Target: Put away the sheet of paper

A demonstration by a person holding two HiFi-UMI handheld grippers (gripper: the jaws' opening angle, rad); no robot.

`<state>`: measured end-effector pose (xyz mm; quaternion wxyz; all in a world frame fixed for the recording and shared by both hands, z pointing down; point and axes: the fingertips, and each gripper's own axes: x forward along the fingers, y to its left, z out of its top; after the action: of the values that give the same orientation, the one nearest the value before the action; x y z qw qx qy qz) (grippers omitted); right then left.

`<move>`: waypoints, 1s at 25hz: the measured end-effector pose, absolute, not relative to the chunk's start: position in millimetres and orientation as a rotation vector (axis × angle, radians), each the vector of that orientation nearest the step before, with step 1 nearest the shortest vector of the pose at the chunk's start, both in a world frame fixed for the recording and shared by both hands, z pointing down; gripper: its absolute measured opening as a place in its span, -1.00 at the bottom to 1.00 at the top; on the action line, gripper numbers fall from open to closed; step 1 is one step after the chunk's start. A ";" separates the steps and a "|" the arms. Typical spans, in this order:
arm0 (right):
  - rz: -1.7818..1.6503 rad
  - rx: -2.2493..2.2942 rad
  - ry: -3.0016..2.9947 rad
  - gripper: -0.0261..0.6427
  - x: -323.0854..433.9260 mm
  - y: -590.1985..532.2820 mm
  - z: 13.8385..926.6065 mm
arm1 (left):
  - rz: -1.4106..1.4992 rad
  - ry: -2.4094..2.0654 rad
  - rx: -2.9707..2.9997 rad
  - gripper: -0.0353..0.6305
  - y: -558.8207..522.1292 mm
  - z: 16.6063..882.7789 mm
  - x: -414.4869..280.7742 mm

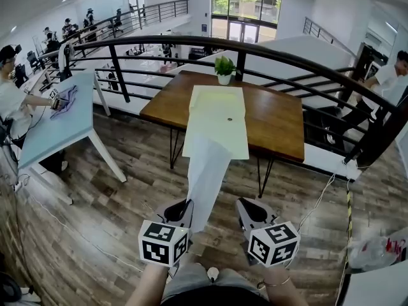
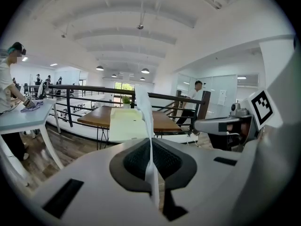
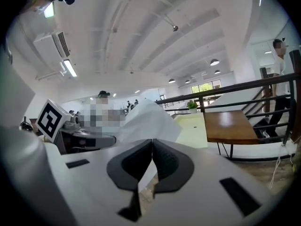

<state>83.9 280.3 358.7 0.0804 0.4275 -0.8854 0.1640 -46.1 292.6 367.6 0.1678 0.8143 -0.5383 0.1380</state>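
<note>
Left tongs (image 2: 151, 161): we see them clamped on the sheet of paper (image 1: 207, 164).
Right tongs (image 3: 152, 160): closed together, empty.

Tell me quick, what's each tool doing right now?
Left tool: closed on the sheet of paper.
Right tool: closed, nothing seen between its pads.

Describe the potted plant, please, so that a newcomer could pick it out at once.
Find the brown wooden table beside the curved black railing. At its far edge, just beyond the pale yellow mat, stands the plant: the only green, upright thing there, in a white pot.
</note>
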 end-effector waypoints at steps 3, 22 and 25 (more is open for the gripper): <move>0.487 1.268 -2.650 -0.84 88.7 279.2 361.6 | 0.389 -1.535 2.303 -0.83 292.0 374.4 -44.1; 0.520 1.298 -2.639 -0.84 74.6 172.1 369.0 | 0.388 -1.516 2.311 -0.83 178.9 376.9 -68.3; 0.524 1.308 -2.636 -0.84 60.6 134.2 367.0 | 0.385 -1.501 2.326 -0.83 137.9 373.0 -80.9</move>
<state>60.6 134.2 367.0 0.0764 0.4362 -0.8794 0.1750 -80.9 137.9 373.0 0.1727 0.8198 -0.5289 0.1358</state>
